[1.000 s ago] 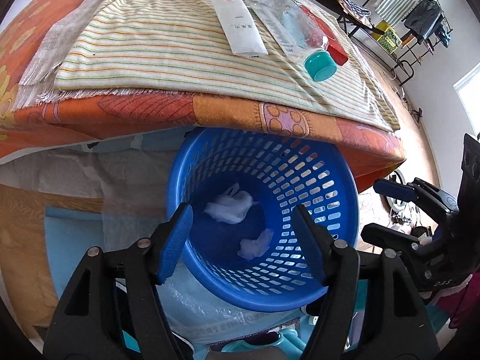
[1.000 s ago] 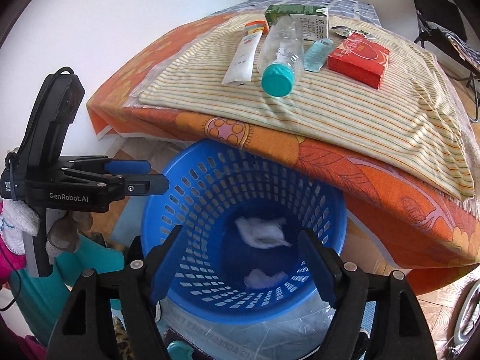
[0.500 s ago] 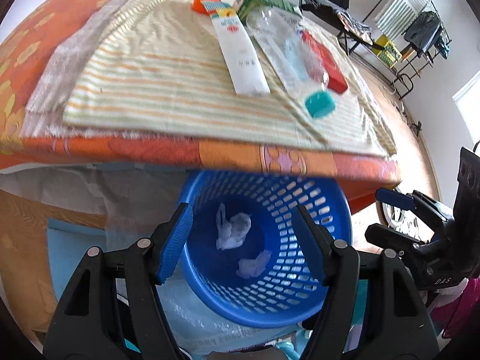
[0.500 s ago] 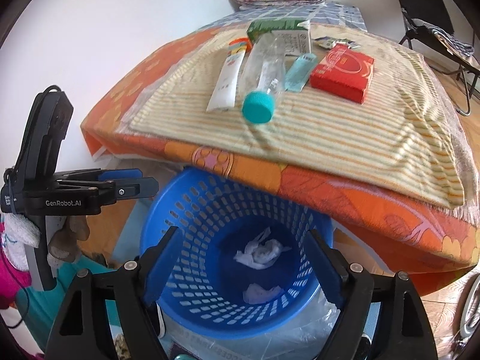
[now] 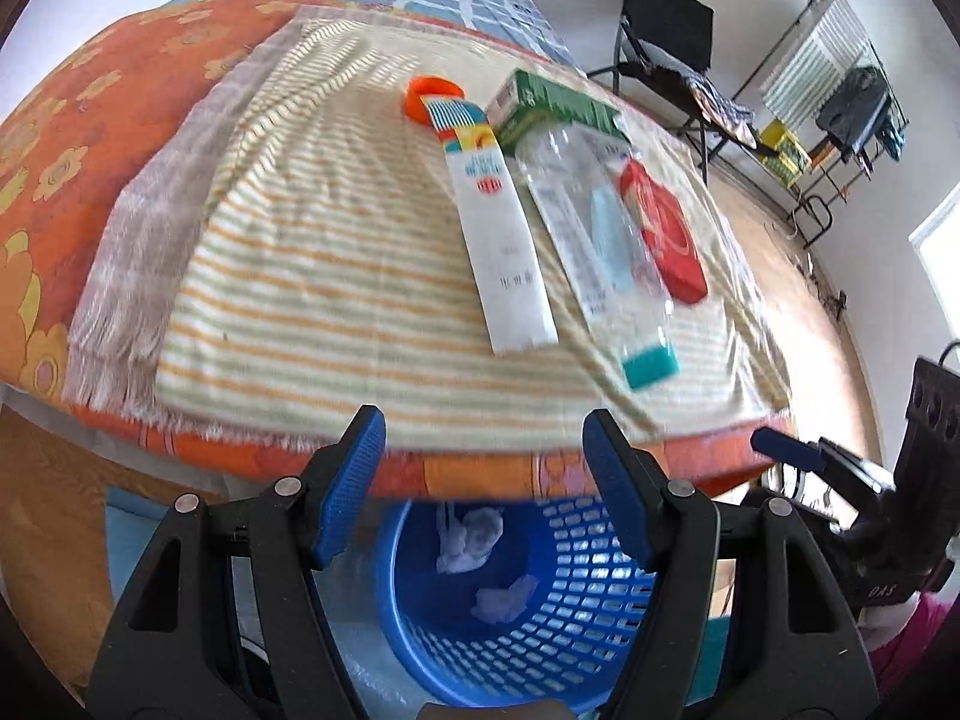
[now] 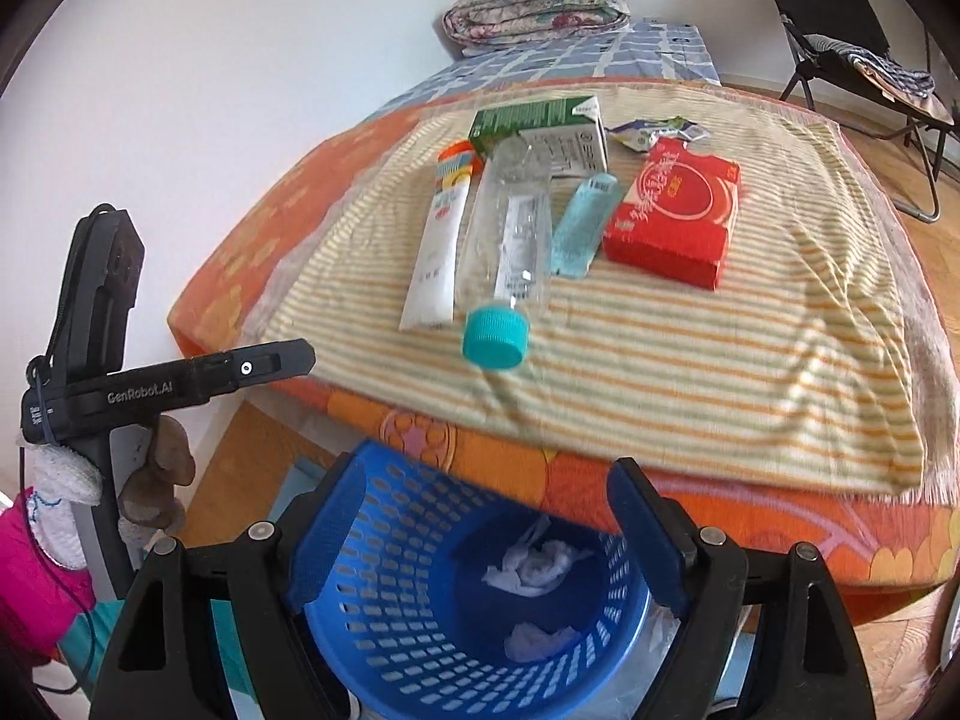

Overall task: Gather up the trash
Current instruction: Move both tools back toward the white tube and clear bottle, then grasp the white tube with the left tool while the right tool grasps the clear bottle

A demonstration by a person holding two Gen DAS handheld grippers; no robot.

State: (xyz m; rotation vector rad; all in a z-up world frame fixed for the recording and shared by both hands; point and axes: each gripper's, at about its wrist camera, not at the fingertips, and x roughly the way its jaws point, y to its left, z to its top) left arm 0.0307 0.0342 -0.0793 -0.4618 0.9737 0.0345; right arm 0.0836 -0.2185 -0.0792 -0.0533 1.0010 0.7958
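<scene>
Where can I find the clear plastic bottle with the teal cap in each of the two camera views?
Left wrist view: the bottle lies right of centre, cap toward the camera.
Right wrist view: the bottle lies at centre, cap nearest.
Shared landmark: the white tube beside it, on its left in both.

Left wrist view: looks forward between the fingers of the left claw (image 5: 483, 483), from low at the bed's near edge, facing across the striped cloth (image 5: 336, 276) toward the folding chair (image 5: 660, 42) and the far wall. The blue basket (image 5: 540, 630) sits close below the lens.

Right wrist view: looks along the right claw (image 6: 489, 525) from the same near edge, set further to the right, facing the folded quilt (image 6: 540, 0).

Shared: cloth, basket, the clear bottle (image 5: 594, 240) (image 6: 507, 240). Each view also catches the other claw at its side margin.
</scene>
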